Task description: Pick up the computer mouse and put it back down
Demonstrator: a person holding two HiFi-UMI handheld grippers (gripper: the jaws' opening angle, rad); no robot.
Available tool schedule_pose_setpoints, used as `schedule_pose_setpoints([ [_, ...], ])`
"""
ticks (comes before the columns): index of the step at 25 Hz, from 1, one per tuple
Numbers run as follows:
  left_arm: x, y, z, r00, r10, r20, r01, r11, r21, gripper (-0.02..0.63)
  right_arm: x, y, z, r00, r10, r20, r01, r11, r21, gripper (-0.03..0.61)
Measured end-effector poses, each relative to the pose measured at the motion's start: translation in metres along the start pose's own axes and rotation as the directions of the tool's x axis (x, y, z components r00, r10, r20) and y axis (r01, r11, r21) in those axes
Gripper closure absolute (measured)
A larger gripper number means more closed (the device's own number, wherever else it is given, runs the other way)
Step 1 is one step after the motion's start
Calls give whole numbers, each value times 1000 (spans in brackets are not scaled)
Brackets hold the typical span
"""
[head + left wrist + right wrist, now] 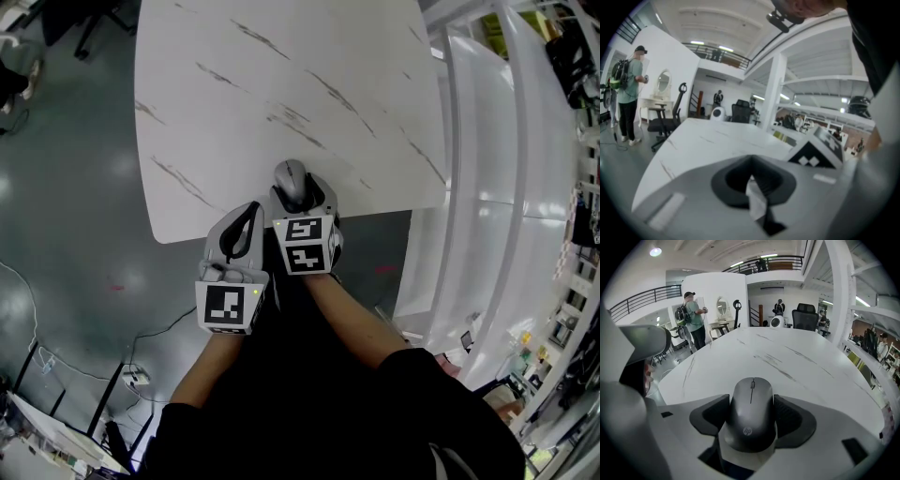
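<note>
Two wide-set jaws of the right hand-held gripper (751, 420) closely flank the computer mouse (751, 406).

White marble table (281, 94), grey floor (75, 234), black office chair (805, 315)

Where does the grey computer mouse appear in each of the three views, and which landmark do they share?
Head view: the grey computer mouse lies at the centre, on the near edge of the white marbled table top.
Left gripper view: not in it.
Right gripper view: the mouse sits low centre, between the right tongs.
Shared landmark: that table top, in all three.
</note>
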State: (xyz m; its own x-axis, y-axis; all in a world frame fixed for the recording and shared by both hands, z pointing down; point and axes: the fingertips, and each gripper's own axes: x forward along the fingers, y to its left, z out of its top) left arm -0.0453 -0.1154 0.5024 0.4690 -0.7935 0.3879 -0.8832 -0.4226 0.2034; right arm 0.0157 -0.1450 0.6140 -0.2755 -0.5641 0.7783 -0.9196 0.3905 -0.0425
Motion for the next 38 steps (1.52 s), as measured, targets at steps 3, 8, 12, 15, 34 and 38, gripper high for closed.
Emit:
schedule_pose_setpoints([
  [3, -1, -1, -5, 1000, 1, -14, -1, 1000, 2, 606, -1, -1, 1, 1000, 6, 6, -6, 1000, -8, 319],
  [8, 0, -2, 2, 1000, -5, -1, 5, 1000, 12, 606, -8, -1, 7, 999, 14, 45, -14, 1000, -2, 319],
  [12, -1, -4, 8, 1000, -5, 8, 5, 1000, 19, 606, -21, -1, 20, 996, 14, 87, -13, 1000, -10, 319],
  [15, -1, -6, 18, 1000, -6, 27, 5, 1000, 27, 606, -36, -4, 35, 991, 8, 132, -6, 1000, -15, 319],
  [34, -23, -9, 104, 984, 17, 179, -36, 994, 106, 606, -160, -19, 130, 903, -56, 427, 72, 997, -20, 318],
  [38, -28, -9, 109, 983, 22, 181, -44, 992, 116, 606, -172, -22, 139, 881, -69, 468, 86, 996, -15, 319],
])
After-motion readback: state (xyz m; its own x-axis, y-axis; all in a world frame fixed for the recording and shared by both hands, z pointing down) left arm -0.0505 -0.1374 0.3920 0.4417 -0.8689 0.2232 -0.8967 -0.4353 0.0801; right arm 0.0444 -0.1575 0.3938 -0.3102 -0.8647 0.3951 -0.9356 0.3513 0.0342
